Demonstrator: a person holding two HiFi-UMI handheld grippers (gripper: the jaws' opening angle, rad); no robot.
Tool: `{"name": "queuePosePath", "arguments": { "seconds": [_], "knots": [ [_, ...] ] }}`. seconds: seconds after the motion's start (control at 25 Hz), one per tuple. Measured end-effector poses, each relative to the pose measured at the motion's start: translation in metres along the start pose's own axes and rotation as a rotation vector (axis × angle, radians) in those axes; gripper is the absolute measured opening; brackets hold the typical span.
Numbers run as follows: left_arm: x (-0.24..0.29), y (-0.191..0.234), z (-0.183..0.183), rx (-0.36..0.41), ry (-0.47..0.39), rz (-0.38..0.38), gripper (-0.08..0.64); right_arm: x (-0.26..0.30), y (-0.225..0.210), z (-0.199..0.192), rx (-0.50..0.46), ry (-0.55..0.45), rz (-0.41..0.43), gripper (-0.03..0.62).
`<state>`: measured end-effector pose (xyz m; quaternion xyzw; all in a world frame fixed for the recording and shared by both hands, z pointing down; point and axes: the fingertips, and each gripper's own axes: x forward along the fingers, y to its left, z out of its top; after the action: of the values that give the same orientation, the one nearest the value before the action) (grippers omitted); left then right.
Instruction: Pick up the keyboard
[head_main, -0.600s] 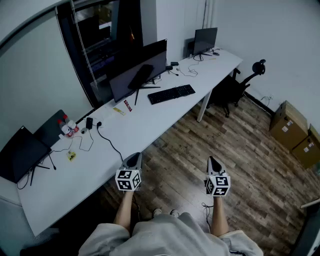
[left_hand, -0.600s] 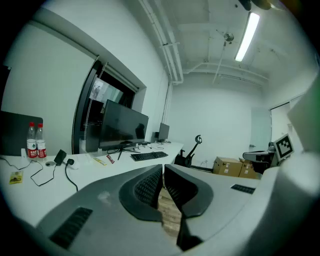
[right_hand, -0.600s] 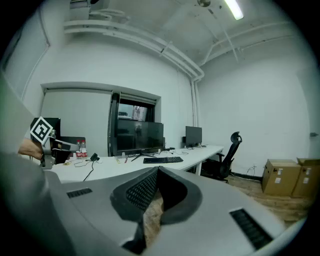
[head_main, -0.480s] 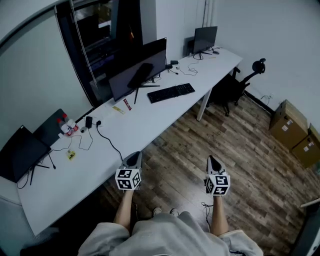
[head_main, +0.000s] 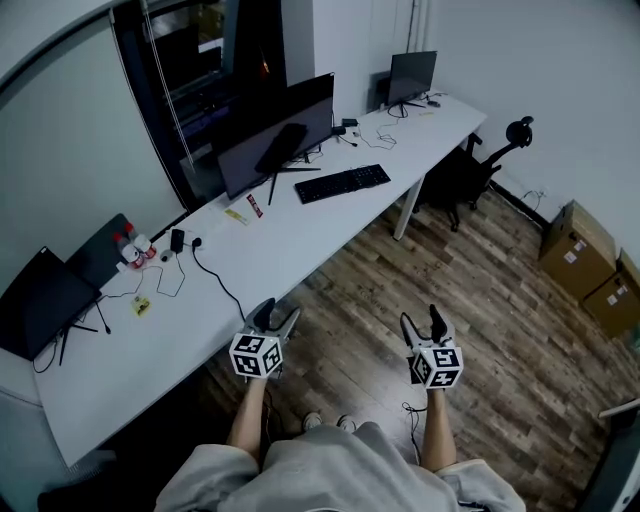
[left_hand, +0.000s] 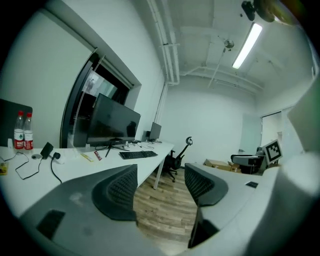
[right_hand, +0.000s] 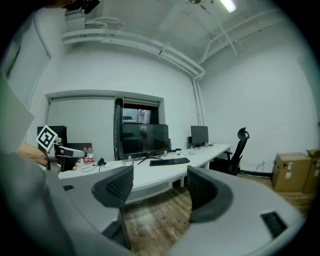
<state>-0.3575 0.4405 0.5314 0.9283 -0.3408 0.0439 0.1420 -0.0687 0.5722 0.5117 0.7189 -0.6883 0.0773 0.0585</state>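
**Keyboard out of reach, both grippers empty**

Approach mattered most, I judged: step closer, then take the keyboard (head_main: 343, 186) by both short ends and keep it level. It lay on the desk (head_main: 290, 245), well apart from the left gripper (head_main: 276, 316) and right gripper (head_main: 421, 322). Both were spread and held nothing. Counted: one keyboard, two bottles (head_main: 130, 245), two cartons (head_main: 590, 270).

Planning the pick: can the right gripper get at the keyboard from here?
Probably not yet. The right gripper hangs open and empty over the wood floor, short of the desk; the keyboard lies far along it, by the big monitor. Nothing blocks the way, so stepping closer should do.
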Motion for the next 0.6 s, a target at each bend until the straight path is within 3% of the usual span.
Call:
{"name": "queuePosePath", "arguments": {
  "seconds": [0.08,0.6],
  "knots": [
    [0.0,-0.004,-0.001,0.003,0.006,-0.013,0.273,0.001,0.001,0.001,-0.003,-0.002,0.01,0.336],
    [0.001,-0.019,-0.003,0.009,-0.016,0.021,0.272,-0.005,-0.01,0.001,-0.039,0.008,0.025,0.3]
  ]
}}
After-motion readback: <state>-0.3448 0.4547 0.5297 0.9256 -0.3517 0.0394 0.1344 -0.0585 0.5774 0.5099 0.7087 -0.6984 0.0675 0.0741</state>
